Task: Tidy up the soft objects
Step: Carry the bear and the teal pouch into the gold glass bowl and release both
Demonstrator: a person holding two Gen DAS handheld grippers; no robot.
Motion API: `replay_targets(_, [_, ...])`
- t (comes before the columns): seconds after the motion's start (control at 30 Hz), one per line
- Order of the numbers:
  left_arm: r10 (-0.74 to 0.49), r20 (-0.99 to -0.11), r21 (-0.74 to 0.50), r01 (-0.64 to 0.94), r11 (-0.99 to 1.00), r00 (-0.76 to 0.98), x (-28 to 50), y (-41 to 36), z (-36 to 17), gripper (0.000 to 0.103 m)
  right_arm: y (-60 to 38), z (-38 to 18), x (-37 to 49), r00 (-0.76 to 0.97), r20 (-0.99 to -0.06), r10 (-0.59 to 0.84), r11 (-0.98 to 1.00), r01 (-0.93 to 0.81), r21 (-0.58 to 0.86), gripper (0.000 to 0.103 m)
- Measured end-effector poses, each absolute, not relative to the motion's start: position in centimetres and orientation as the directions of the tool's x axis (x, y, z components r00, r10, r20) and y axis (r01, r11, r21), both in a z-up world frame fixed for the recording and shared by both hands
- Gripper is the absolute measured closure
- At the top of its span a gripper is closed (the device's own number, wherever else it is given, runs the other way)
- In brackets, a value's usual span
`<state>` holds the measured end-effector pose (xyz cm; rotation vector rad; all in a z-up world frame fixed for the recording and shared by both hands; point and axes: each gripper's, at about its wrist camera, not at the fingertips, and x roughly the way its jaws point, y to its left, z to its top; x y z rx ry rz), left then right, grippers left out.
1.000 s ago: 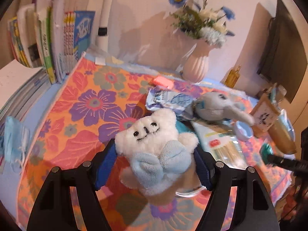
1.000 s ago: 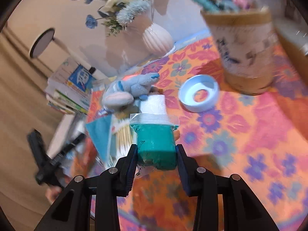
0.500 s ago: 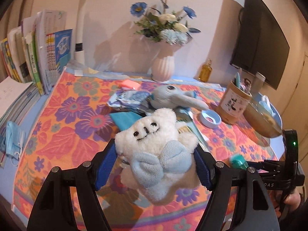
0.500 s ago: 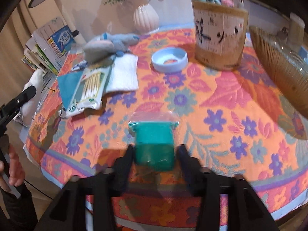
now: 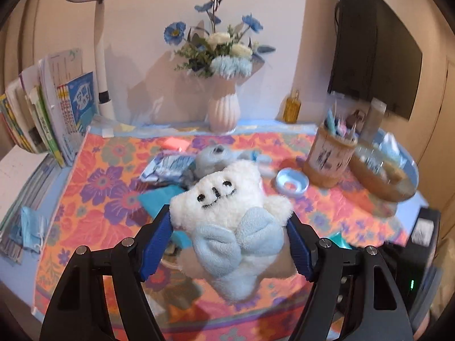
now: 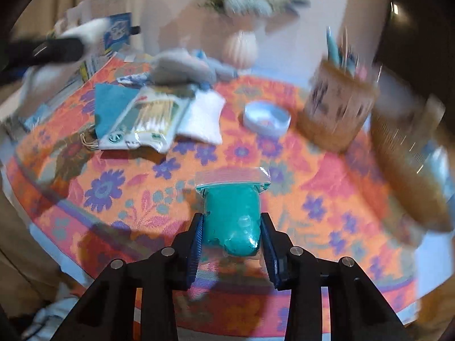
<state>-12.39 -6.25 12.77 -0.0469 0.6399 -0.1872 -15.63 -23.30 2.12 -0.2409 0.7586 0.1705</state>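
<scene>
A white plush toy (image 5: 227, 221) was held by the left gripper (image 5: 227, 244) and a teal bagged lump (image 6: 231, 221) was being closed on by the right gripper (image 6: 231, 238), while a grey plush (image 5: 212, 159) remained unsorted at the bench's (image 5: 93, 187) far edge.

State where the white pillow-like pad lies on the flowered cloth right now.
In the right wrist view the white pad lies left of centre, between the cotton swab packet and the pale blue dish.

Floral tablecloth (image 6: 327, 199) carries cotton-swab pack (image 6: 148, 119), pen cup (image 6: 338, 108), vase (image 5: 223, 110)
</scene>
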Motion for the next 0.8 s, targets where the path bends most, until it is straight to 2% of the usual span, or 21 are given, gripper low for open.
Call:
replay_targets(0.17, [-0.243, -0.529, -0.130, 0.206, 0.970, 0.813, -11.5, -9.4, 16.3, 0.031, -27.5, 6.1, -16.3, 0.775, -0.629, 0.061, 0.984, -0.153, -0.094, 0.065])
replay_targets(0.3, [-0.291, -0.486, -0.107, 0.274, 0.956, 0.824, -10.5, -13.7, 18.8, 0.030, -33.8, 9.9, -16.4, 0.812, -0.573, 0.110, 0.994, -0.081, 0.077, 0.065])
replay_targets(0.43, [-0.390, -0.456, -0.121, 0.378, 0.918, 0.800, -9.5, -18.5, 20.8, 0.030, -38.7, 12.9, -16.7, 0.858, -0.514, -0.001, 0.995, 0.053, 0.086, 0.065])
replay_targets(0.5, [-0.442, -0.443, -0.111, 0.441, 0.890, 0.780, -9.0, -21.8, 21.7, 0.030, -41.8, 14.1, -17.3, 0.881, -0.473, -0.037, 0.981, 0.122, 0.152, 0.065])
replay_targets(0.6, [-0.530, -0.443, -0.136, 0.530, 0.837, 0.723, -8.0, -25.5, 21.8, 0.030, -46.3, 14.5, -17.4, 0.890, -0.445, -0.098, 0.942, 0.226, 0.246, 0.065])
replay_targets(0.8, [-0.584, -0.517, -0.153, 0.604, 0.782, 0.625, -5.0, -32.5, 18.4, 0.030, -52.0, 12.6, -16.6, 0.858, -0.492, -0.149, 0.865, 0.355, 0.356, 0.065])
